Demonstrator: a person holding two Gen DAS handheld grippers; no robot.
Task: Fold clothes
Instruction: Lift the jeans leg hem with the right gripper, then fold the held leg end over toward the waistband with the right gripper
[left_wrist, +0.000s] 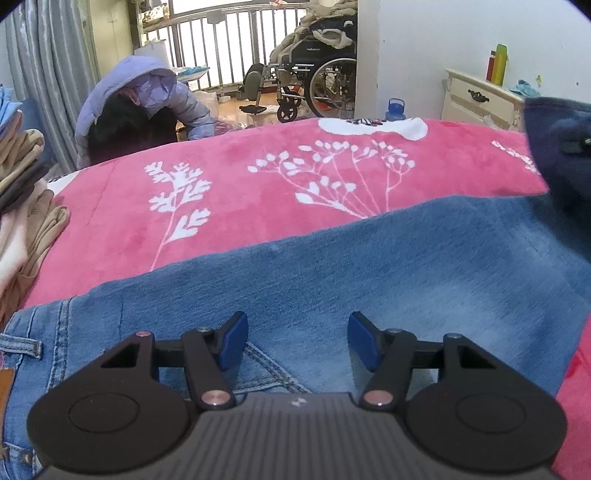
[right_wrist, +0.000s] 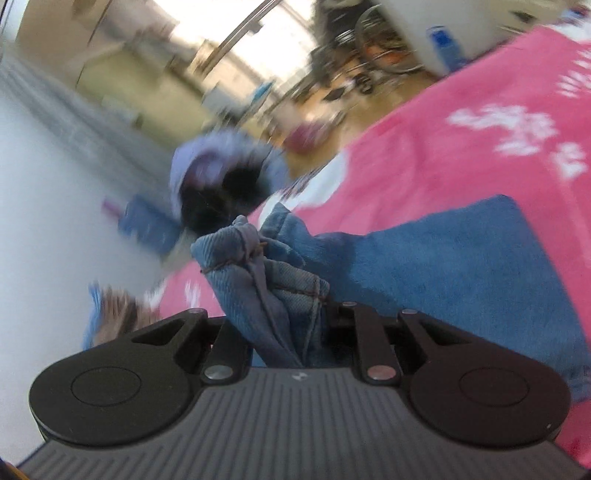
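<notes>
Ahead of the tool a pink blanket (left_wrist: 229, 206) with white plant prints covers the bed. Beyond it, a railing (left_wrist: 221, 48) fronts bright windows (daylight pours in), and a wheelchair (left_wrist: 314, 81) stands on the wooden floor (left_wrist: 236, 114). Far left hangs a grey curtain (left_wrist: 48, 74); far right, a cream dresser (left_wrist: 480, 96) meets the white wall (left_wrist: 443, 37).

My left cam sits low, level and close over the jeans (left_wrist: 332, 266); my right cam's tilted. Both catch the pink blanket (left_wrist: 258, 192).
</notes>
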